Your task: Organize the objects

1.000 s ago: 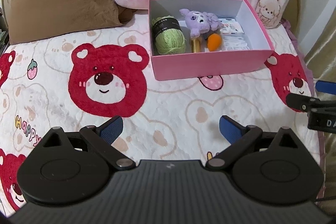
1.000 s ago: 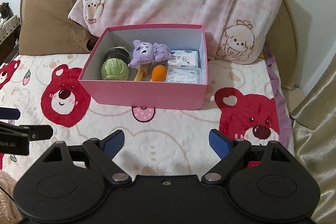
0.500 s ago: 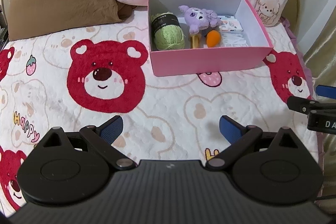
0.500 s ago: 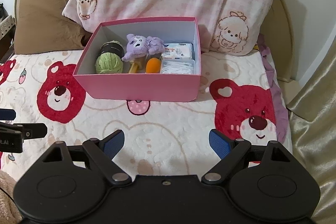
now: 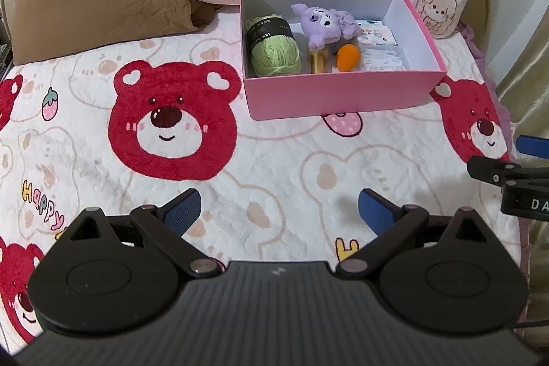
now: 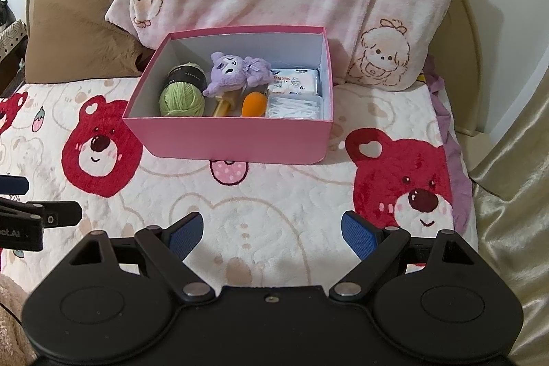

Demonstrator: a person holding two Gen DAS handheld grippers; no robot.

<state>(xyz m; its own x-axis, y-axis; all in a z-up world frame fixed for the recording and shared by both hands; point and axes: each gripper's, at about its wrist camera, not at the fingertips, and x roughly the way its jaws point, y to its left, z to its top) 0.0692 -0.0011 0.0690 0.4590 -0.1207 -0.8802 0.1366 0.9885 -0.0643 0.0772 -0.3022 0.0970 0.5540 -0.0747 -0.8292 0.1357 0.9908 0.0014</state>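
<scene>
Right wrist view: the box (image 6: 236,139) is sitting on the bed (image 6: 274,194), far ahead of both grippers, long axis running left-right. Right gripper (image 6: 271,232) and left gripper (image 5: 278,211) are hovering, fingers apart and empty; the right appears slightly nearer.

A pink box (image 5: 343,91) sits on the bear-print blanket (image 5: 171,132), holding green yarn (image 5: 274,52) at its left end, a purple plush (image 5: 324,24) and an orange ball (image 5: 348,56) mid-box, white packets (image 5: 377,36) to the right, while the left gripper (image 5: 279,210) hovers wide apart, nearer than the box.
</scene>
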